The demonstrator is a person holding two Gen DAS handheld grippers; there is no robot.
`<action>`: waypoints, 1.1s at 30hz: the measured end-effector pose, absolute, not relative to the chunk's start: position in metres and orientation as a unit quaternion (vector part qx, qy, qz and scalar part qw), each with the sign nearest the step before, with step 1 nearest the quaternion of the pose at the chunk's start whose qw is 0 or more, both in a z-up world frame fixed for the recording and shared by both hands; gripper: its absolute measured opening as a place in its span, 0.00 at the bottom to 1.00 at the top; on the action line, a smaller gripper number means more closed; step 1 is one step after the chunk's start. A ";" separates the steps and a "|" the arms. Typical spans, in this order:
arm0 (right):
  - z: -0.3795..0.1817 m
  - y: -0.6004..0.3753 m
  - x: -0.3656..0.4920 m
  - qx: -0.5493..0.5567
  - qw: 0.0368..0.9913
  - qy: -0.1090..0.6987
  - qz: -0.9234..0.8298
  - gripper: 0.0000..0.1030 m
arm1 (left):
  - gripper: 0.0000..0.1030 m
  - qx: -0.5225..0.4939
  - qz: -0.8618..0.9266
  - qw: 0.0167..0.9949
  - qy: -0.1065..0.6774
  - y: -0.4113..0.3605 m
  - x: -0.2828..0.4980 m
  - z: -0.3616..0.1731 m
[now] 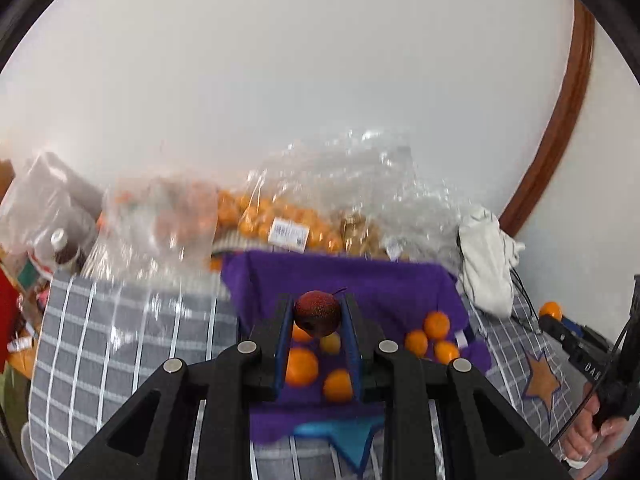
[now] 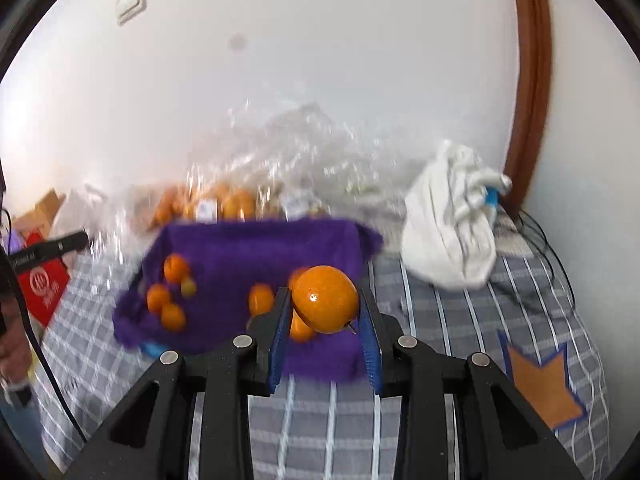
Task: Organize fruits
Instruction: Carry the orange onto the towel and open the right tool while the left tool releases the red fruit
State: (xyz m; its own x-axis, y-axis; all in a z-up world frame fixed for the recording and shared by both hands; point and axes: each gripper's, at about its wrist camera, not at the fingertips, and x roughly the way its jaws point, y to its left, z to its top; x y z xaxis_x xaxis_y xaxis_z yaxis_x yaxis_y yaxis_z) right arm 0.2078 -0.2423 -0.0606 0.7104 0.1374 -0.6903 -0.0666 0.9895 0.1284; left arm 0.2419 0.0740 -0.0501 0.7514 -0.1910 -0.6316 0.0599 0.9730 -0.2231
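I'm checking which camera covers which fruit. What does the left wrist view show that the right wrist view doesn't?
Only the left wrist view shows the left gripper shut on a dark red fruit, and a teal star patch on the bedding.

Only the right wrist view shows the right gripper shut on a large orange, plus a wall switch and a red box.

Both show the purple cloth with small oranges on it, the clear plastic bags, a white cloth bundle and the grey checked bedding.
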 end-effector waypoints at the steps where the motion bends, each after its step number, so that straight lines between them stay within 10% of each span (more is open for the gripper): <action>1: -0.057 -0.242 0.218 0.050 0.924 0.375 0.059 0.32 | 0.22 -0.094 -0.068 0.932 0.345 0.074 0.248 -0.048; 33: -0.171 -0.185 0.365 -0.030 0.857 0.501 0.117 0.32 | 0.22 -0.093 -0.058 0.874 0.473 0.066 0.376 -0.153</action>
